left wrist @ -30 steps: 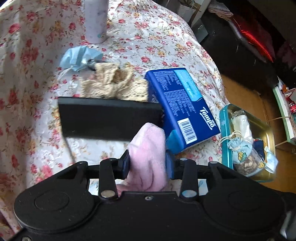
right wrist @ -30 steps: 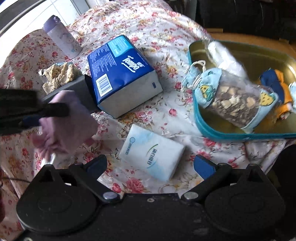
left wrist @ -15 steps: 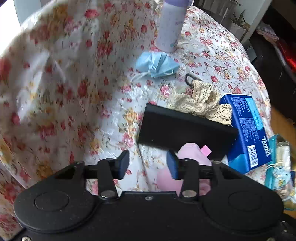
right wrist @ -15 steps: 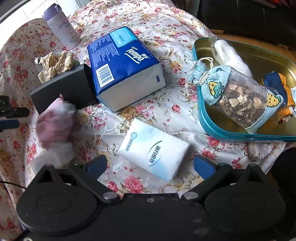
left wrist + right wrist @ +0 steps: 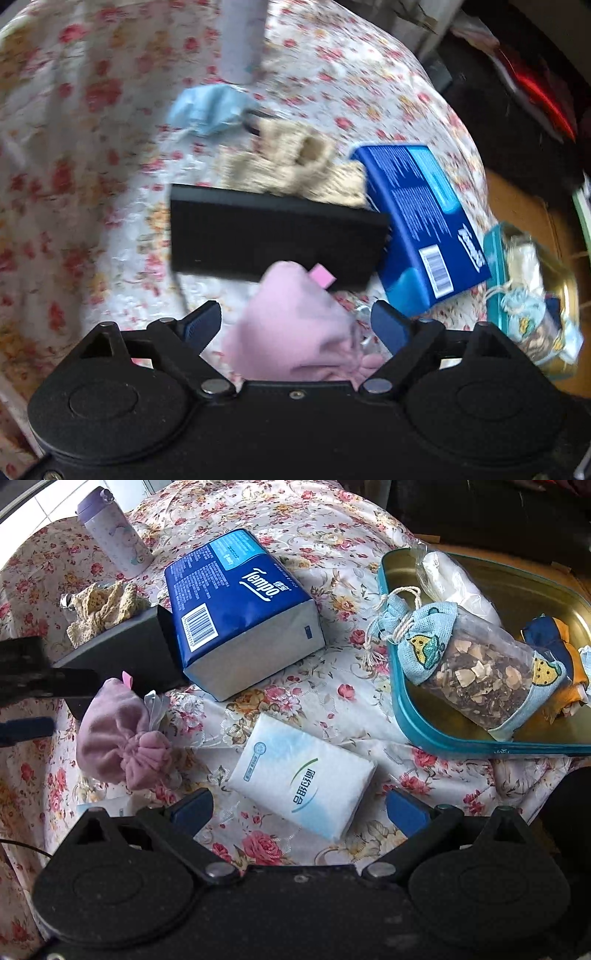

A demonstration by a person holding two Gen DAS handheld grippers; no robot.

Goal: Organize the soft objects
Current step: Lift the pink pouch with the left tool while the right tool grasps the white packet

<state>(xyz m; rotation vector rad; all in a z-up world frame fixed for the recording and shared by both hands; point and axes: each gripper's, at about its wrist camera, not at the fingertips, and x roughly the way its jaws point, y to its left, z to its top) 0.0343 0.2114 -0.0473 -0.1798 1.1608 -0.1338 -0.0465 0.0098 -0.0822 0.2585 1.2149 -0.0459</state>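
Pink pouch lies loose between the spread left hand-held gripper, so a clumsy squeeze could push it away.

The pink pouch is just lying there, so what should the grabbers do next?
Probably close the open left gripper on the pink pouch: it lies loose on the tablecloth between the fingers, while other soft things already sit in the teal tin.

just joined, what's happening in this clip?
A person with two handheld grippers is sorting soft items on a floral tablecloth. The left gripper is open over a pink drawstring fabric pouch lying beside a black box. The right gripper hangs open over a white tissue pack. A teal tin tray already holds several pouches.
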